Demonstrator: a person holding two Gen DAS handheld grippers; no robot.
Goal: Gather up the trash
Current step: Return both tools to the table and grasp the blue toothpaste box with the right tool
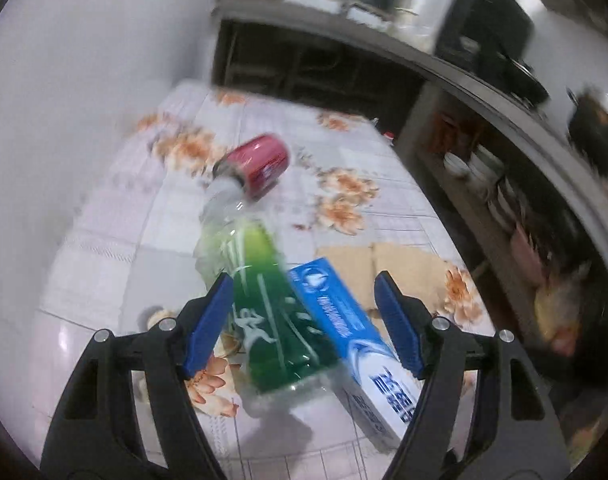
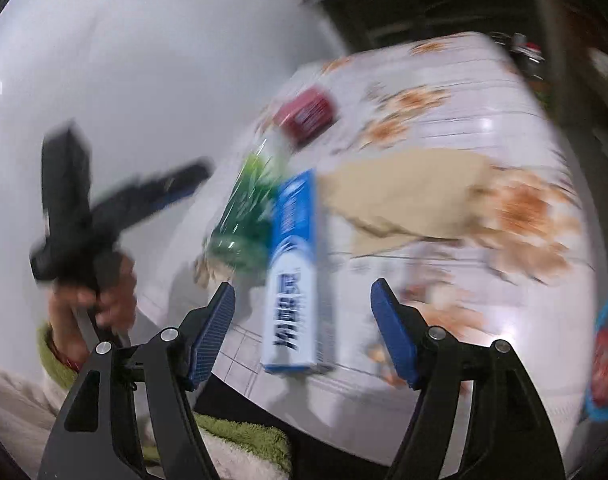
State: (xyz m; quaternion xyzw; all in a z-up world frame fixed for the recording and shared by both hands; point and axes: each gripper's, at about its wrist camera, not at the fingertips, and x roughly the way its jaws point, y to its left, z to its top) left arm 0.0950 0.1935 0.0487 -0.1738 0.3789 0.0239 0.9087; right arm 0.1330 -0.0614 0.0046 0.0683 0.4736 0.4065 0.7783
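The green-labelled plastic bottle (image 1: pixel 263 300) lies on its side on the flower-patterned surface (image 1: pixel 115 248), its neck pointing toward a red can (image 1: pixel 259 162) that lies just beyond it. A blue-and-white toothpaste box (image 1: pixel 344 328) rests right alongside the bottle, seemingly touching it, and a flattened piece of brown cardboard (image 2: pixel 404 196) lies beside the box.

All four pieces look light. The bottle appears empty, so it is probably springy and slick, likely to roll or squirt out of a pinch; across the labelled mid-body seems the best hold. The box is stiff with flat faces and should take a grip across its narrow width. The can would dent easily.

The left gripper (image 1: pixel 304 320) hangs released above bottle and box, grasping nothing. The right gripper (image 2: pixel 304 328) is likewise spread and empty over the box. Both views are blurred.
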